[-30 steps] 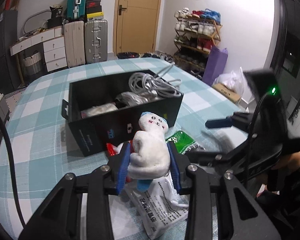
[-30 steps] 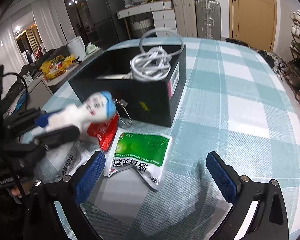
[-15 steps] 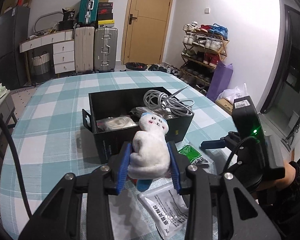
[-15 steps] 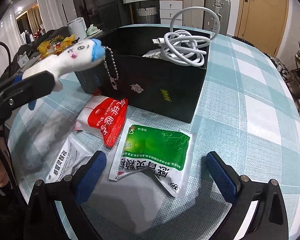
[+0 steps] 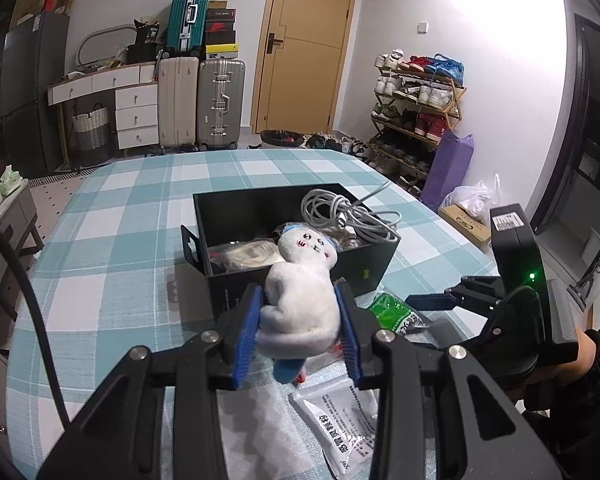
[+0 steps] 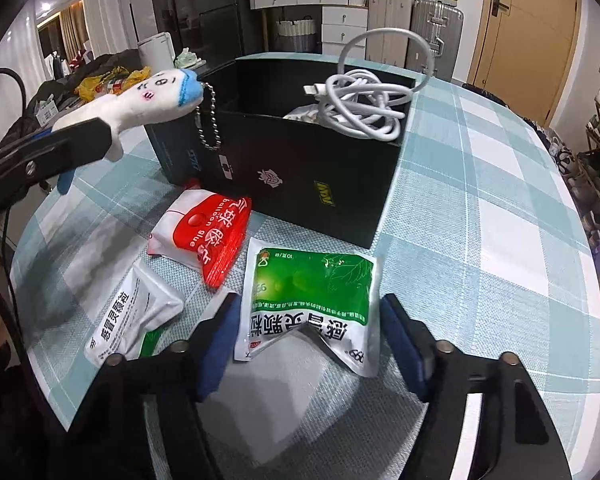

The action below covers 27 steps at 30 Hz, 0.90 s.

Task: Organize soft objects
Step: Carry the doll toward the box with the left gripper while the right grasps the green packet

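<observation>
Checked desk [image 6: 480, 208] carries black box [image 6: 300, 172]. Green packet [image 6: 312, 296] lies flat just in front of box, between the spread right tongs [image 6: 306, 344]. Left tongs [image 5: 300, 328] clamp white plush toy [image 5: 300, 300], held above box's near-left corner.

Your left gripper [image 5: 300, 330] sits at the bottom centre of its own view, fingers [image 5: 246, 334] drawn in and pressing both sides of a white plush toy [image 5: 300, 300]. Your right gripper [image 6: 306, 346] fills the bottom of its view with fingers [image 6: 216, 340] spread wide, gripping nothing. Your right hand [image 5: 560, 356] shows at the right edge of the left view.
</observation>
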Available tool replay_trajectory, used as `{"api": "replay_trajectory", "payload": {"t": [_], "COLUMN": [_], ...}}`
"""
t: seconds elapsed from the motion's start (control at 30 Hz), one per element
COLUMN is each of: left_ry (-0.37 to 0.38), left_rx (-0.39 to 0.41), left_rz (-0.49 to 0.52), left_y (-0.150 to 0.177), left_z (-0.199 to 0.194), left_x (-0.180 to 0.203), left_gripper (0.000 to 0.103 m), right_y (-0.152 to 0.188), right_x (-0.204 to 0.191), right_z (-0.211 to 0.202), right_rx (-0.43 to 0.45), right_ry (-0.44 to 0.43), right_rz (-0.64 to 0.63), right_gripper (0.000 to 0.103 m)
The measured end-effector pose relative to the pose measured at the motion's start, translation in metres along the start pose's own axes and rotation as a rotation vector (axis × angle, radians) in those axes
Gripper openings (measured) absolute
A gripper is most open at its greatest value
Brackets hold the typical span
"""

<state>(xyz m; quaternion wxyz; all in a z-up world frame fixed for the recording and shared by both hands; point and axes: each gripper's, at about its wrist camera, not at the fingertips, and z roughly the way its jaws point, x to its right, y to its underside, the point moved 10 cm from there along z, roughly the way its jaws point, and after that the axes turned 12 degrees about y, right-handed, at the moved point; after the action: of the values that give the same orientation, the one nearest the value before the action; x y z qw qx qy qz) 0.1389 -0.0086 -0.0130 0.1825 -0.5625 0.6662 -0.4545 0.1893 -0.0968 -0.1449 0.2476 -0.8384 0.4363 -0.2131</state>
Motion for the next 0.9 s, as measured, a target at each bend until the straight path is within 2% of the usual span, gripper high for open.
{"api": "replay_trajectory", "payload": {"t": [0.2,0.27,0.6,0.9], "left_ry": [-0.008,-0.01,-0.025,-0.037], "left_rx": [0.015,0.019,0.035,0.061], "left_rz": [-0.004,-0.007,-0.002,0.003], "left_y": [-0.005,-0.007,-0.013,-0.021], "left_z": [-0.002,-0.002,-0.007,-0.017], "left_x": [-0.004,-0.006,-0.008,-0.01], "left_gripper": [0.035,0.035,0.035,0.035], "right_y": [-0.001,0.0,-0.005,-0.029], "right_x": [-0.003,-0.003,0.0,-0.004], "right_z": [-0.003,-0.004,-0.014,-0.061], "right_rx": [0.017,0.021,0.06,0.204], "right_ry": [-0.016,-0.02,-0.019,-0.116], "right_rz": [-0.022,-0.023,-0.035,-0.005], "right_gripper": [0.047,0.044,0.043,0.043]}}
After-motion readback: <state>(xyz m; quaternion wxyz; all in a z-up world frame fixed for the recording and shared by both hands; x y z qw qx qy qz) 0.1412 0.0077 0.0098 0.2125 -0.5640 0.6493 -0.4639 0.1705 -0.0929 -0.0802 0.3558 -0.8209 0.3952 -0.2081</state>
